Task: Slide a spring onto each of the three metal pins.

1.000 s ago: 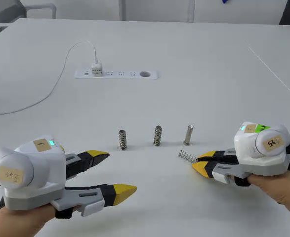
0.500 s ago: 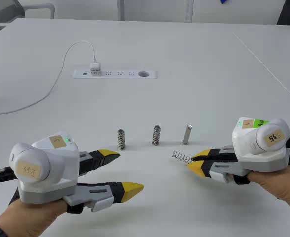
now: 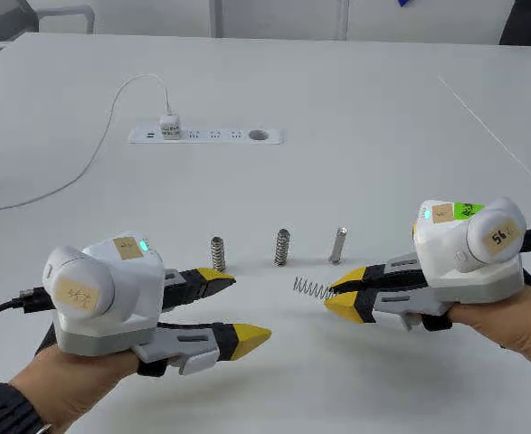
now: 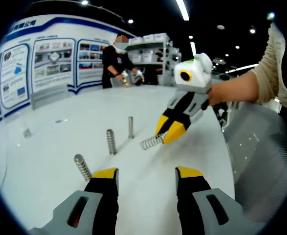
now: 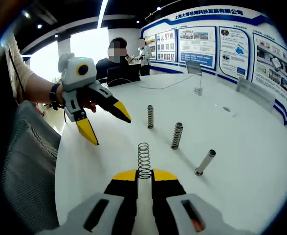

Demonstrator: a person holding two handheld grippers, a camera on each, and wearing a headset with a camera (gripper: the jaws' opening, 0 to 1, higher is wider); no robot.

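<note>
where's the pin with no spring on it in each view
Head view: bare pin, rightmost of the three, just right of centre.
Left gripper view: bare pin, centre-left, farthest of the three.
Right gripper view: bare pin, right of centre, nearest of the three.
Shared landmark: the spring held by the right gripper.

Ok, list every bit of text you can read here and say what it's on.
"56": handwritten, as best it reads, on the right label of the right gripper.
Left label on the left gripper: scrawl, not legible.
Wall banner and posters: Chinese characters, too blurred to read.
</note>
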